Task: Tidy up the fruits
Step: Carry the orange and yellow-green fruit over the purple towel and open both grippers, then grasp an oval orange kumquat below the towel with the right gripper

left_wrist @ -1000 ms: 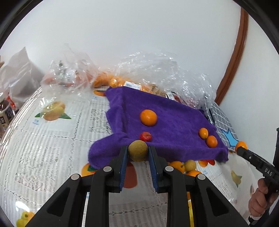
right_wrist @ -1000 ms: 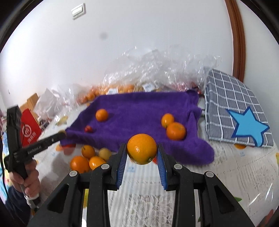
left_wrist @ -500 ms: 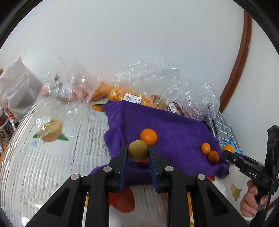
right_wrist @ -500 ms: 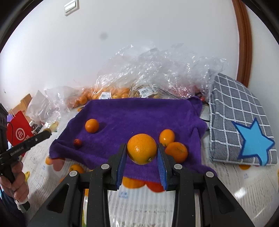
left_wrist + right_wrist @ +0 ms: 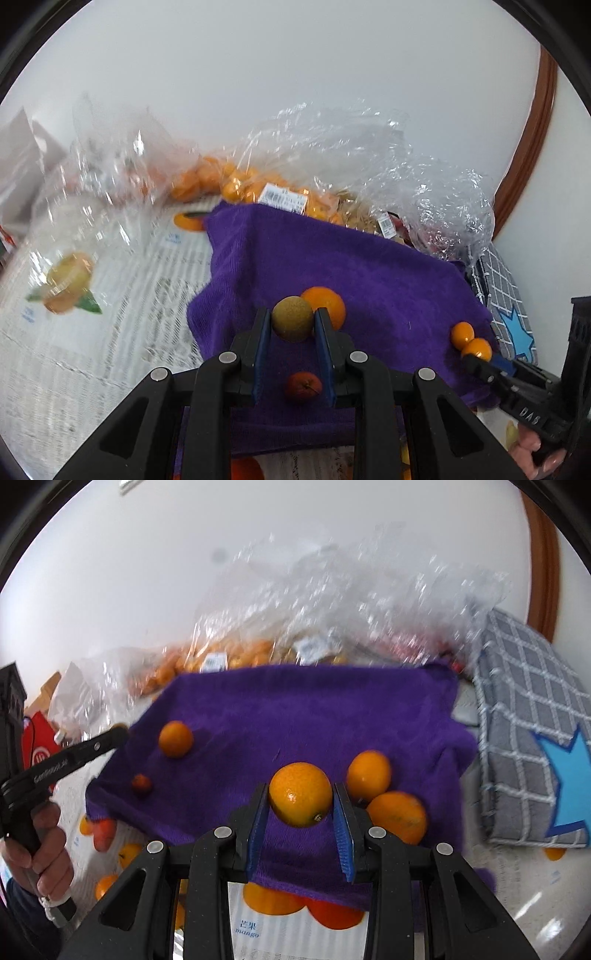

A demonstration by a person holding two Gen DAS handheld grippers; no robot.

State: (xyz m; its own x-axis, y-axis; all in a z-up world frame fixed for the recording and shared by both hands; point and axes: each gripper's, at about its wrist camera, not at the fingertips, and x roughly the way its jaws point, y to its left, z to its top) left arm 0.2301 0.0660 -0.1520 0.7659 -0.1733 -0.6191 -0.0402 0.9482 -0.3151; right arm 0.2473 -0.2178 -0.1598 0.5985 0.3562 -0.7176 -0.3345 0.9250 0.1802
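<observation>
On purple towel (image 5: 303, 709): 3 oranges, 1 small red fruit (image 5: 303, 385) placed. Left tongs (image 5: 292, 325) clamped on brownish-green fruit (image 5: 292, 319), right tongs (image 5: 300, 802) on orange (image 5: 300, 794), both above towel. Approx. 5 fruits left on tabletop (image 5: 74, 332).

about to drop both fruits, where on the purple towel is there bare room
Bare: the purple towel middle and back, between the lone orange and the orange pair. Crowded: the towel's right front by that pair, and the back edge under the plastic bags.
</observation>
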